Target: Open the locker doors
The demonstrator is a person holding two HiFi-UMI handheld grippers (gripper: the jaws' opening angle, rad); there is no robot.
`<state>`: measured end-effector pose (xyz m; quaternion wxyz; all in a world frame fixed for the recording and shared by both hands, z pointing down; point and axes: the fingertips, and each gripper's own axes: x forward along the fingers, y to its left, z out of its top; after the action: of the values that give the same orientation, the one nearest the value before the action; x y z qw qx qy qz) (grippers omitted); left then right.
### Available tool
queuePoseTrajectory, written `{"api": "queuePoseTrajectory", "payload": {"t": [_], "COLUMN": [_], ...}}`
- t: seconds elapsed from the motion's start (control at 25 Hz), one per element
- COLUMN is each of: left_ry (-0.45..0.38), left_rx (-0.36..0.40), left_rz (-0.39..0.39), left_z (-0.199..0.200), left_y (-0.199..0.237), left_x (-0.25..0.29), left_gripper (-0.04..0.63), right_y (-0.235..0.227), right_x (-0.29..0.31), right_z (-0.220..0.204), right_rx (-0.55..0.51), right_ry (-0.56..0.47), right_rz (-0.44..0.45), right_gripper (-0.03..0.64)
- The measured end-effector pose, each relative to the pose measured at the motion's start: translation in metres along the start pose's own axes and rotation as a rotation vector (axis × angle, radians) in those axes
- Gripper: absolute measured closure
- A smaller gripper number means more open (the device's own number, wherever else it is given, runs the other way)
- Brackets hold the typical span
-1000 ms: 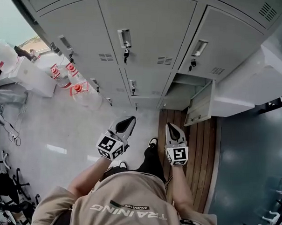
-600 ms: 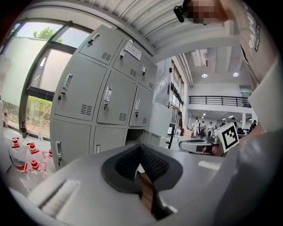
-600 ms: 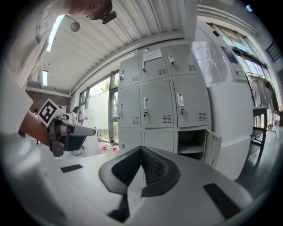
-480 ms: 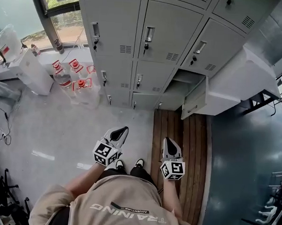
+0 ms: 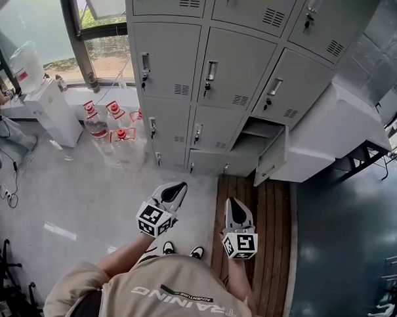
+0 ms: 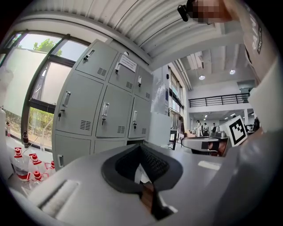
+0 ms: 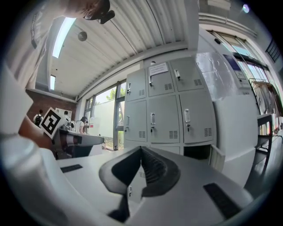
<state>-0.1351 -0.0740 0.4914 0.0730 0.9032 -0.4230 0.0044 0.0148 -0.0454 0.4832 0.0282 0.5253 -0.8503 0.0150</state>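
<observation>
Grippers low, one locker door open

Both tools are out in front of the person, well short of the lockers (image 5: pixel 209 69). The left gripper (image 5: pixel 179 186) hangs over the pale floor (image 5: pixel 85 195). In its own view the dark pads meet at the tip, so the jaws are closed with nothing held (image 6: pixel 140 148). The right gripper (image 5: pixel 234 203) hangs above the left edge of the wooden platform (image 5: pixel 273 256). It too is pinched together and empty (image 7: pixel 141 149). The two are near each other, side by side, both pointing at the grey bank.

Now the doors. In the right-hand column, second row from the floor, one open door (image 5: pixel 271 159) stands swung out to the right over the far end of the wooden platform, its dark compartment showing. The right gripper view catches that door (image 7: pixel 216 157) low on the right too. Every other door in view is shut, with handles lined up along the rows.

Off to the left, red-capped water bottles (image 5: pixel 111 126) stand on the floor at the foot of the bank's left end, under the window (image 5: pixel 105 48).
</observation>
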Motion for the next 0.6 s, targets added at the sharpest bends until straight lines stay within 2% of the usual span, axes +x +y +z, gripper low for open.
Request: {"api": "queuePoseTrajectory", "payload": {"t": [0.36,0.6], "left_ry": [0.011,0.005], "left_rx": [-0.016,-0.001], "left_rz": [0.026,0.029], "left_z": [-0.004,0.001], "left_y": [-0.001,0.001], "left_x": [-0.005,-0.007], "left_gripper": [0.588,0.588], "right_y": [0.0,0.008], "right_x": [-0.001,0.004], "right_z": [0.012,0.02], "right_rx": [-0.009,-0.038], "right_ry": [-0.001,-0.018], "right_rz": [0.025,0.049], "right_gripper": [0.606,0.606]}}
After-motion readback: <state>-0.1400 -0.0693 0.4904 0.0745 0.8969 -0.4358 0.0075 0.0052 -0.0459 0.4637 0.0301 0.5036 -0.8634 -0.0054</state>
